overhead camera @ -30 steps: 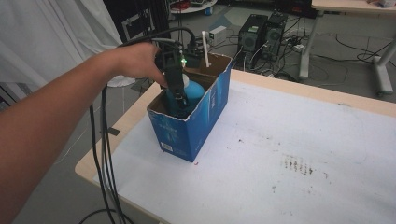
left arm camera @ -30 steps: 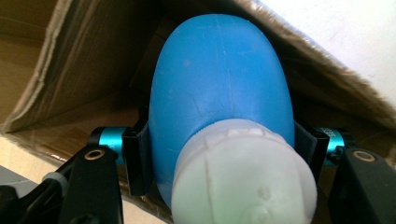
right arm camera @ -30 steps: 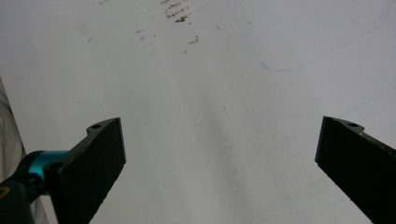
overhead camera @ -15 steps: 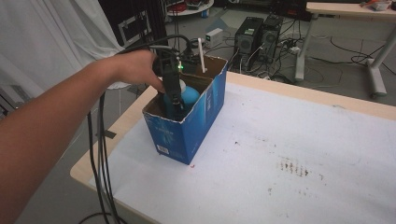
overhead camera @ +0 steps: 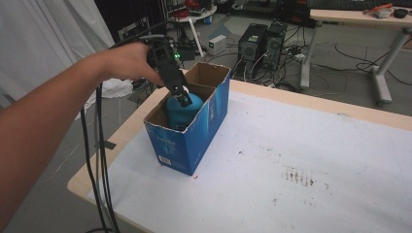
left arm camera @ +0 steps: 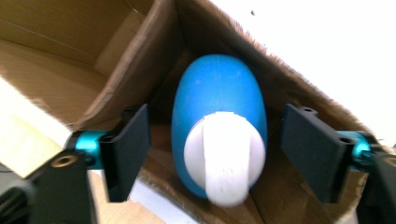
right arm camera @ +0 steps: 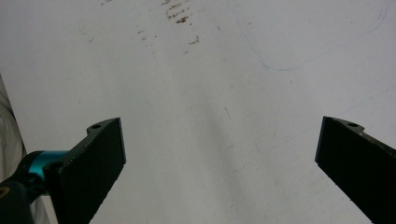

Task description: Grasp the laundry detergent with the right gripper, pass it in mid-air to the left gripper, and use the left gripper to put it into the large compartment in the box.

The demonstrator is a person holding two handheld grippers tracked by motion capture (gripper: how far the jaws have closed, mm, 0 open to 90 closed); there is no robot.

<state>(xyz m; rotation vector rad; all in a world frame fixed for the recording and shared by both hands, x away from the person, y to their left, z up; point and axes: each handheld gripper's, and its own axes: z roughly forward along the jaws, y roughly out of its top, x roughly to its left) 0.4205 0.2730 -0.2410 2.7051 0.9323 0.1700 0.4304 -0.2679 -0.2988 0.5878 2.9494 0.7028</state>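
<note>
Where it stands inside the open blue cardboard box (overhead camera: 194, 138), the smooth blue egg-shaped plastic container with a white cap (left arm camera: 219, 123) sits upright against the brown inner wall, its white top facing the left gripper view. The left gripper (overhead camera: 182, 99) hangs just above it in the high view, pointing down into the box, and its jaws have just been opening: they now stand released on either side of the container, with a clear gap between each black pad and the blue shell, so nothing is gripped though the container lies between them. The person's left hand (overhead camera: 128, 63) carries that gripper from the left, black cables trailing down past the desk's edge. The box rests near the left corner of the white-covered desk (overhead camera: 301, 165), which bears a patch of brown specks farther right. In the right gripper view, the right gripper (right arm camera: 219, 168) holds its jaws wide apart over bare white desk surface, grasping nothing.
</note>
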